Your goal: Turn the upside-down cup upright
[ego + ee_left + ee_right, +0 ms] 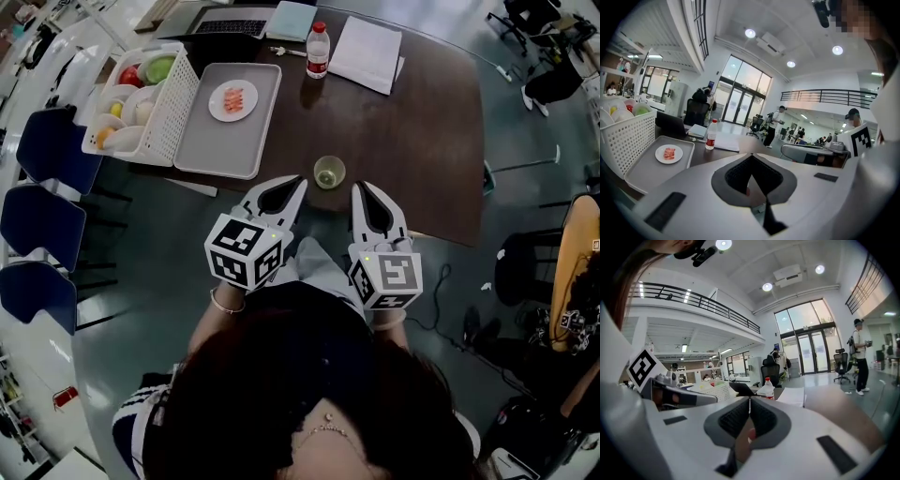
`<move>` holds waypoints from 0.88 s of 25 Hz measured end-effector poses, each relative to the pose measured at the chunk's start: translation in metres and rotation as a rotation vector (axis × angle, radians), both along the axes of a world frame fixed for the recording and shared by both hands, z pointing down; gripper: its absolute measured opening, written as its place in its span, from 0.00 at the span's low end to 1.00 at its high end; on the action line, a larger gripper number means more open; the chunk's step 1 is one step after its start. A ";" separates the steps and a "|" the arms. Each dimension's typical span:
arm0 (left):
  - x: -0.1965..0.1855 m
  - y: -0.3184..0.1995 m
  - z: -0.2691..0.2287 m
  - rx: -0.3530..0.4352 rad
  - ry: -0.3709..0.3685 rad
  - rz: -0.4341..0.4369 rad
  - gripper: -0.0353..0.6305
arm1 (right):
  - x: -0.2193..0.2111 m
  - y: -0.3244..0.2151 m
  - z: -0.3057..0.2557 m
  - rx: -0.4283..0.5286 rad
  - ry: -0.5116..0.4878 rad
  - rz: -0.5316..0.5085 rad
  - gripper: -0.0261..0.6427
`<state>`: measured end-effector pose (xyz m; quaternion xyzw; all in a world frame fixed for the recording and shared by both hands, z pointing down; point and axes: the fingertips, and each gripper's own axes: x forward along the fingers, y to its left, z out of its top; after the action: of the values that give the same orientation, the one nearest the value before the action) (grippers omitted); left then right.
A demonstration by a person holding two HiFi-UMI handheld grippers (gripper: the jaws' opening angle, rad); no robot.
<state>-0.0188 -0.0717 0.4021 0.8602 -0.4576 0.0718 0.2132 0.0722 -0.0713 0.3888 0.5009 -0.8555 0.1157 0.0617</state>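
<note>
While your left gripper point(300, 181) and right gripper point(357, 187) hang over the near table edge, both claws pinched fully together and empty, the small clear greenish cup point(329, 172) sits on the dark brown table point(422, 141), between their tips.

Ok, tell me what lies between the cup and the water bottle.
Nothing: between the cup and the water bottle only bare brown tabletop shows, seen in the head view.

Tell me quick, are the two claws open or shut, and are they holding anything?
Left gripper: shut, holding nothing.
Right gripper: shut, holding nothing.
</note>
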 end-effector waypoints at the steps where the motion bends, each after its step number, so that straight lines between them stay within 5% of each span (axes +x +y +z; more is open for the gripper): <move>1: -0.001 -0.003 0.000 0.001 -0.003 -0.007 0.06 | 0.000 -0.003 0.001 0.000 0.002 -0.006 0.06; 20: -0.004 -0.054 0.010 -0.015 -0.010 0.045 0.06 | -0.011 -0.050 0.035 -0.019 0.051 0.005 0.07; 22: -0.005 -0.059 0.013 -0.022 -0.009 0.053 0.06 | -0.016 -0.053 0.045 -0.037 0.068 -0.011 0.13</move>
<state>-0.0239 -0.1304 0.4150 0.8694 -0.4347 0.0862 0.2186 0.0565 -0.1246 0.4339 0.4985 -0.8534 0.1142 0.1006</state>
